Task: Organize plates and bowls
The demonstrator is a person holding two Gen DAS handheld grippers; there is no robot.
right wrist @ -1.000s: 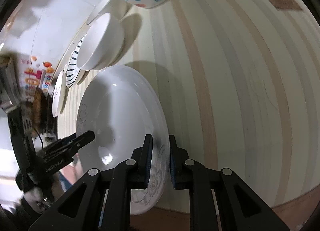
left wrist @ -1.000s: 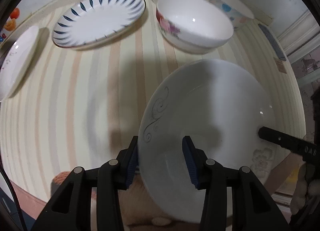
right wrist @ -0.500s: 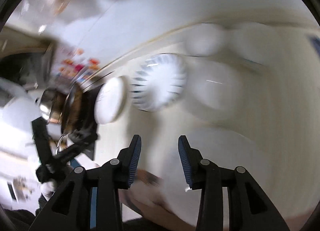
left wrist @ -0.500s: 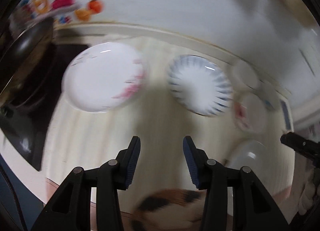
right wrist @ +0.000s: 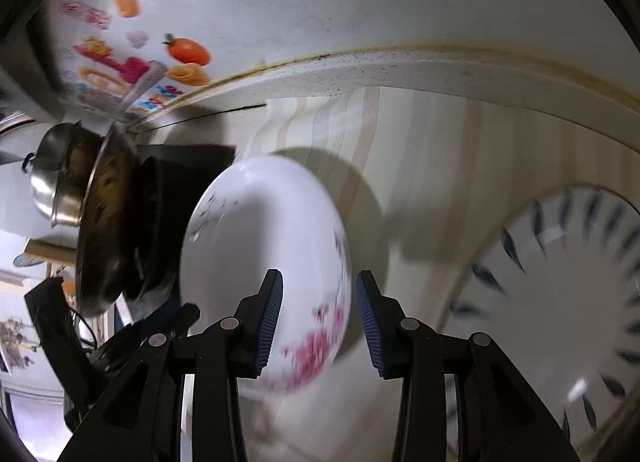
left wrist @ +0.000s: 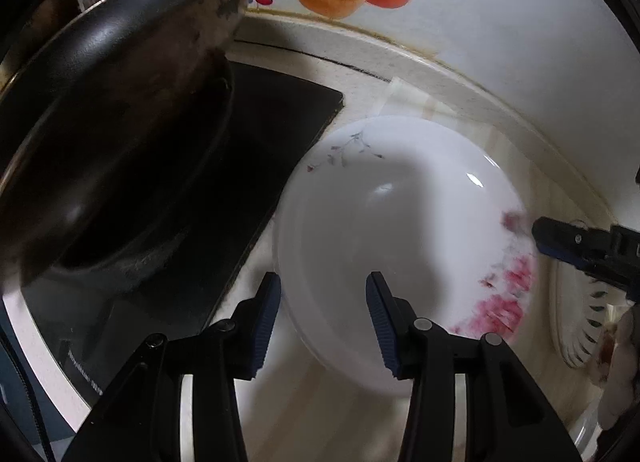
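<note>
White shallow plate with pink flower print point(left wrist: 400, 238): lying on the striped countertop point(right wrist: 500, 165), at its end beside the black stove top point(left wrist: 256, 129), near the back edge

White plate with dark blue petal marks point(right wrist: 560, 302): same countertop, just beside the first

Dark worn wok point(left wrist: 120, 133): on the stove

Left gripper point(left wrist: 324, 318): jaws apart, astride the flowered plate's near rim, pads clear

Right gripper point(right wrist: 318, 314): jaws apart after opening and easing in slightly, over the opposite rim, nothing gripped
</note>
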